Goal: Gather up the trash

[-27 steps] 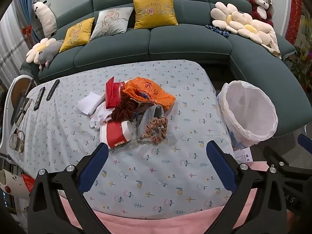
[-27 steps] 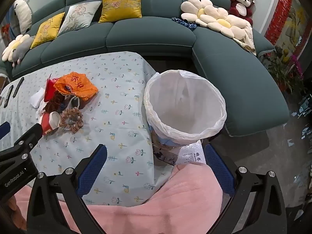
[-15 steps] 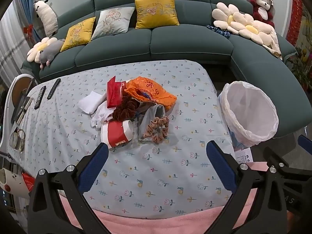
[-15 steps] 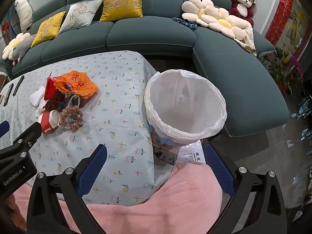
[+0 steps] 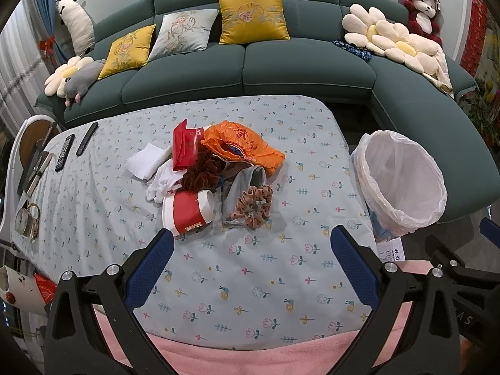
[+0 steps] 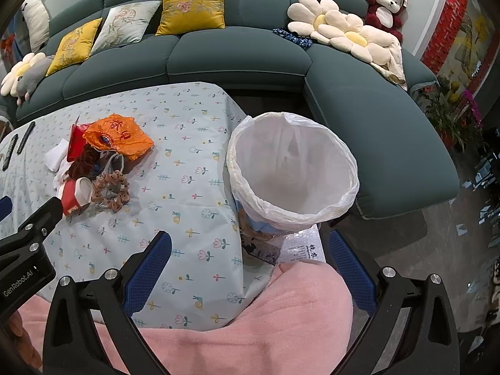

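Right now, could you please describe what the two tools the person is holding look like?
Both match: the left tool and right tool have black angular frames with silver screws and two blue, textured pads. The left tool's body bears white "GenRobot.AI" lettering in the right wrist view. No cables show.

"GenRobot.AI" is printed in white on the black left gripper body [image 6: 22, 268], left of the bin [image 6: 293, 168]. The orange bag [image 6: 120, 136] carries red characters too distorted to read, as does the paper slip [image 6: 304, 248] under the bin.

Trash pile [image 5: 215, 175] mid-table; lined bin [image 5: 403, 178] beside.
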